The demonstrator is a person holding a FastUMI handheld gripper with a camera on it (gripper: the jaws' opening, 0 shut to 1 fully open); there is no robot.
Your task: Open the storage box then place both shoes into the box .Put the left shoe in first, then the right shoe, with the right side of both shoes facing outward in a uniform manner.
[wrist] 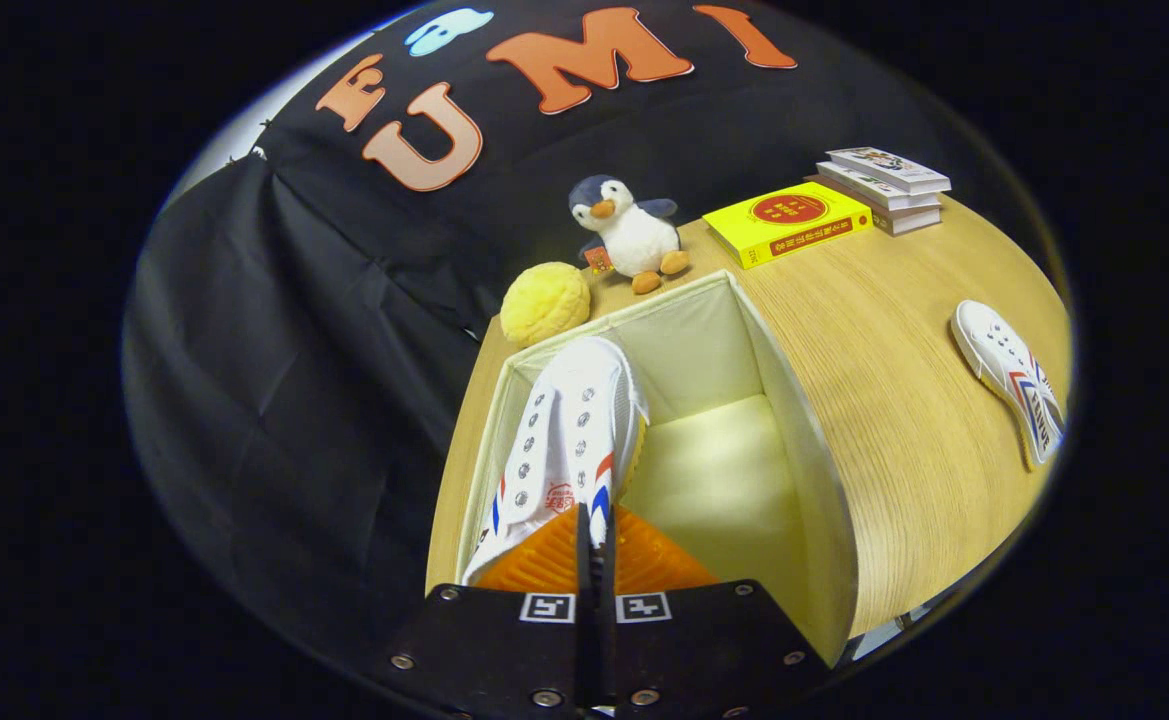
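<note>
Here, in the gripper view, the gripper (593, 535) is clenched on a white shoe (569, 440), both fingers pinching its heel end with almost no gap between them. The shoe hangs toe-forward inside the open storage box (804, 430), close against the box's left wall. The rest of the box floor, to the right of the shoe, lies bare. The second shoe (1012, 378) rests on the wooden table (894, 330) well apart from the box, off to the right.

The grip looks thin, on fabric alone, so the shoe could slip or twist as it is let go and end up leaning with the wrong side outward. If it settles too far from the wall, the second shoe may lack room.

Beyond the box sit a yellow ball (545, 301), a penguin toy (632, 232), a yellow book (787, 221) and a stack of books (886, 187).
</note>
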